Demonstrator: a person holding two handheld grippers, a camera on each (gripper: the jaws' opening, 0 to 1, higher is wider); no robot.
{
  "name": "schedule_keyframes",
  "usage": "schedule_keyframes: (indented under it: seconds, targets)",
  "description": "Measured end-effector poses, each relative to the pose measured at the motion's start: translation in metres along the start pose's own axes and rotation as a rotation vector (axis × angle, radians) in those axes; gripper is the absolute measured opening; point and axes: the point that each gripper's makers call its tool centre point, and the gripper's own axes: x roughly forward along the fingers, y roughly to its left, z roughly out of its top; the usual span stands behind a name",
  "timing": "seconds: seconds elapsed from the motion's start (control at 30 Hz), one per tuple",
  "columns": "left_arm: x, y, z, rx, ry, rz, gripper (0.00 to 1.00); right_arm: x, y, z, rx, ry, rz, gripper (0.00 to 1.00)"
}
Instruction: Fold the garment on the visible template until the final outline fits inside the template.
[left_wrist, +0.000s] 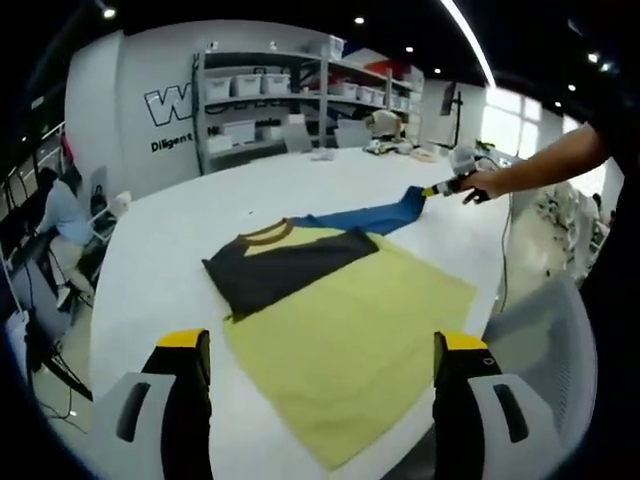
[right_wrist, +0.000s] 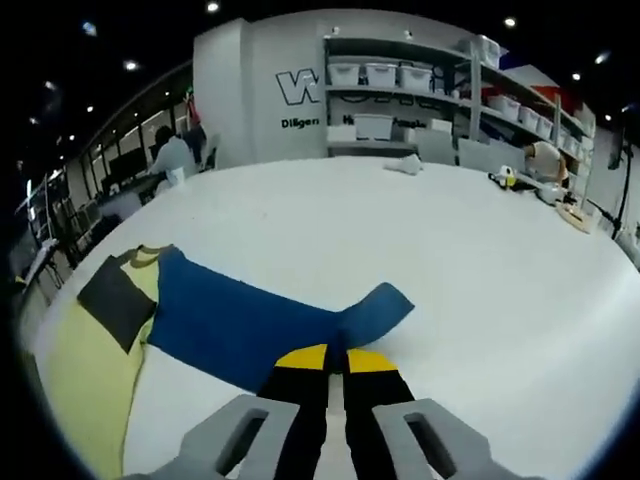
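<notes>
A colour-block garment lies on the white table (left_wrist: 170, 250). Its yellow body (left_wrist: 350, 320) is spread flat, with a dark panel (left_wrist: 285, 265) folded across it below the brown collar (left_wrist: 265, 233). The blue sleeve (left_wrist: 365, 216) stretches away to my right gripper (left_wrist: 438, 189), held in a person's hand and shut on the sleeve's end. In the right gripper view, the right gripper (right_wrist: 335, 356) has its yellow-tipped jaws pressed together on the blue sleeve (right_wrist: 240, 320); the yellow body (right_wrist: 80, 380) lies at the left. My left gripper (left_wrist: 322, 345) hovers open over the garment's near edge, holding nothing.
Shelves with white bins (left_wrist: 270, 90) stand along the far wall. Loose items (left_wrist: 390, 145) lie at the table's far end. A person (left_wrist: 60, 215) sits at a desk on the left. A grey chair (left_wrist: 545, 340) stands by the table's right edge.
</notes>
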Motion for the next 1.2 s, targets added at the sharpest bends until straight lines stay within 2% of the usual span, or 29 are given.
schedule_keyframes:
  seconds: [0.27, 0.4, 0.6, 0.73, 0.83, 1.03, 1.2]
  targets:
    - [-0.003, 0.016, -0.003, 0.015, 0.000, -0.004, 0.94, -0.002, 0.020, 0.025, -0.015, -0.032, -0.002, 0.00]
    - [-0.005, 0.025, 0.000, 0.007, -0.023, 0.006, 0.99, -0.011, 0.031, 0.044, -0.006, -0.063, 0.004, 0.00]
    - [-0.008, 0.039, -0.005, 0.034, -0.024, 0.003, 0.99, -0.027, 0.052, 0.073, 0.036, -0.108, 0.031, 0.00]
    - [-0.007, 0.047, -0.006, 0.002, -0.041, -0.001, 0.99, -0.034, 0.065, 0.090, 0.023, -0.129, 0.044, 0.00]
    - [-0.004, 0.045, -0.008, 0.019, -0.037, -0.021, 0.99, -0.039, 0.078, 0.101, -0.028, -0.138, 0.039, 0.00]
    - [0.001, 0.037, -0.013, 0.059, -0.028, -0.078, 0.99, -0.044, 0.104, 0.118, -0.058, -0.152, 0.064, 0.00]
    - [0.001, 0.034, -0.021, 0.097, -0.018, -0.101, 0.99, -0.049, 0.126, 0.130, -0.056, -0.170, 0.078, 0.00]
